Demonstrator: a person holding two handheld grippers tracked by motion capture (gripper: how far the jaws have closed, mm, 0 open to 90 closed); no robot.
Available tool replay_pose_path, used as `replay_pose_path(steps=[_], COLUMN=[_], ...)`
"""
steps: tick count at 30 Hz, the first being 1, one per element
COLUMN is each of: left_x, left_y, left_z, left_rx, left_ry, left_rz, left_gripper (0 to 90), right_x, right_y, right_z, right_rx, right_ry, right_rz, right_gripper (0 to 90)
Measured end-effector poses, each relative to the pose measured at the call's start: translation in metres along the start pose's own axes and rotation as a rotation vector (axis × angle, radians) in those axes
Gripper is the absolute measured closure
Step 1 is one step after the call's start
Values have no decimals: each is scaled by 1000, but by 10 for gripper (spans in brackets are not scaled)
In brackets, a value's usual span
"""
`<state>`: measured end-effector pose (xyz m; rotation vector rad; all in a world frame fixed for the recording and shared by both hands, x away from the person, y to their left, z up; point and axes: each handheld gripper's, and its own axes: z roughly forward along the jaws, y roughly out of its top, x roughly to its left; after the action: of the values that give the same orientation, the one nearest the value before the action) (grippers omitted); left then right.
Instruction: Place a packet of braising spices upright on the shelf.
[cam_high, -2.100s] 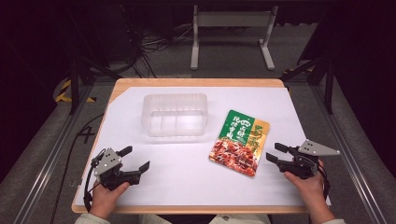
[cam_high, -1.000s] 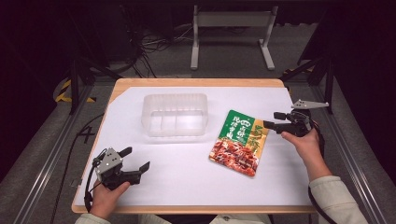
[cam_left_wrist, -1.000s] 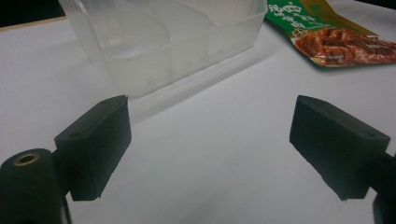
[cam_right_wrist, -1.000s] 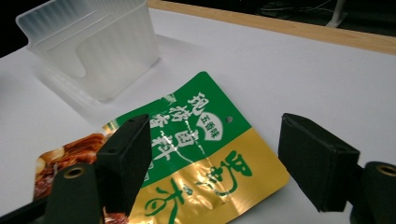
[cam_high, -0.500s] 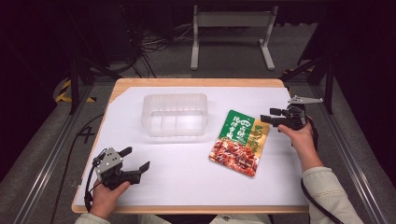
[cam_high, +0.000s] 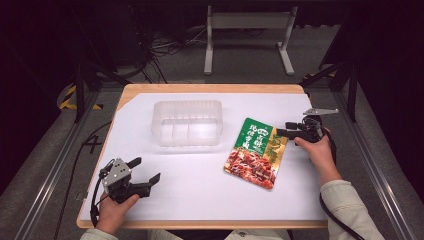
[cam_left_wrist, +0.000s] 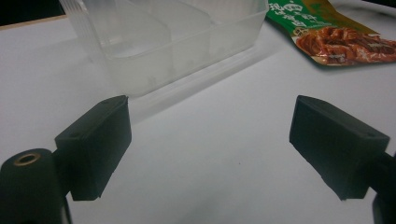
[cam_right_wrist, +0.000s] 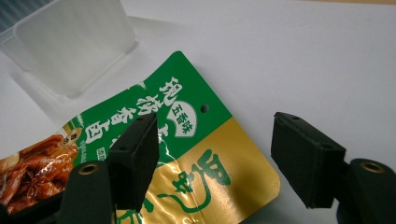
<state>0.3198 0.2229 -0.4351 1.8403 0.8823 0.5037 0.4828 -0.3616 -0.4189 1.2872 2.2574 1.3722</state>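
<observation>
Right gripper (cam_high: 284, 129) first: jaws apart, nothing clamped, and they've just been closing in a bit. In the right gripper view they straddle the top corner of the food pouch (cam_right_wrist: 154, 154) — one jaw sits over the green-and-gold print, the other over bare white surface past the pouch's edge. Pads aren't pressing on the pouch; can't tell if the lower jaw brushes the foil. From the high view the gripper points toward the pouch's upper right edge, hand behind it, cable trailing back along the sleeve.

The pouch (cam_high: 256, 152) lies flat on the white surface (cam_high: 200, 190), right of centre, tilted — green top end pointing away from the person, red food pic toward the near edge. Its top left corner is just beside the clear plastic tray (cam_high: 187, 122), not touching as far as the high view shows.

Left gripper (cam_high: 149, 172): jaws released and wide, nothing between them, low near the front left of the surface. Left gripper view looks across bare white at the tray (cam_left_wrist: 168, 42), w/ its inner dividers visible, and the pouch (cam_left_wrist: 336, 37) off at top right. Tray sits well apart from this gripper, toward the far side.
</observation>
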Motion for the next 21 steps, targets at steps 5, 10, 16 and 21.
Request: replay_pose_path(steps=[5, 10, 16, 21], left_x=[0, 0, 0, 0], left_y=[0, 0, 0, 0], left_z=[0, 0, 0, 0], left_rx=[2, 3, 3, 4], left_ry=[-1, 0, 0, -1], left_rz=[5, 8, 4, 6], left_gripper=[137, 137, 137, 137], right_x=[-2, -4, -5, -7], right_y=[-3, -8, -11, -12], right_z=[2, 7, 10, 8], right_rx=[18, 47, 58, 55], right_ry=[-4, -8, -29, -53], right_rz=[15, 18, 20, 26], right_gripper=[323, 319, 299, 282])
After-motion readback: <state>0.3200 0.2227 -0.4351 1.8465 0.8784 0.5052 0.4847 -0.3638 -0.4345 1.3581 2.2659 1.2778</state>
